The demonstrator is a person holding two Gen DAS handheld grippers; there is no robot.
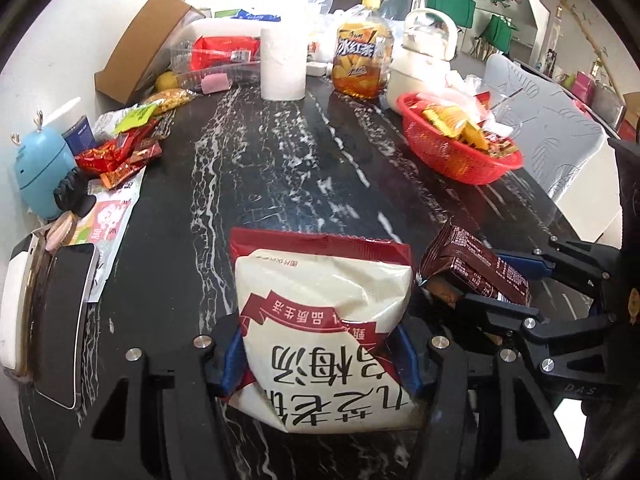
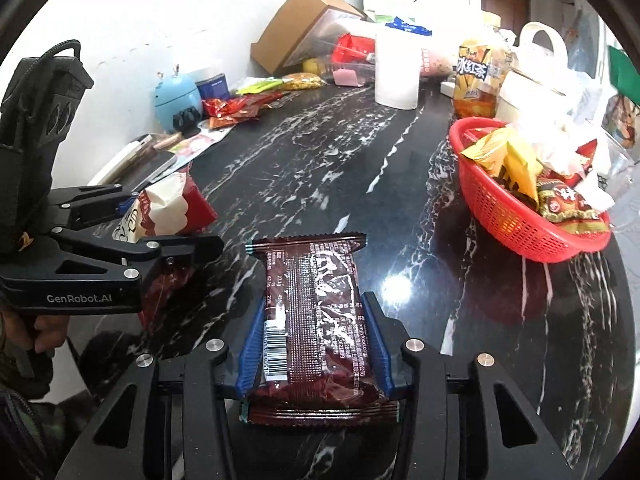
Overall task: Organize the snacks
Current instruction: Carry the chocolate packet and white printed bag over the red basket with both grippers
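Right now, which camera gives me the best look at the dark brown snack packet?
The right wrist view: the dark brown snack packet lies lengthwise between the right gripper pads, barcode and print readable. The left wrist view shows that packet only side-on at the right edge, partly hidden by the gripper's fingers.

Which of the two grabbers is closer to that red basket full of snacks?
The right. The right gripper, clamping a dark brown packet, has the red basket ahead to its right. The left gripper, holding a white-and-red bag, sits on its far side, farther off.
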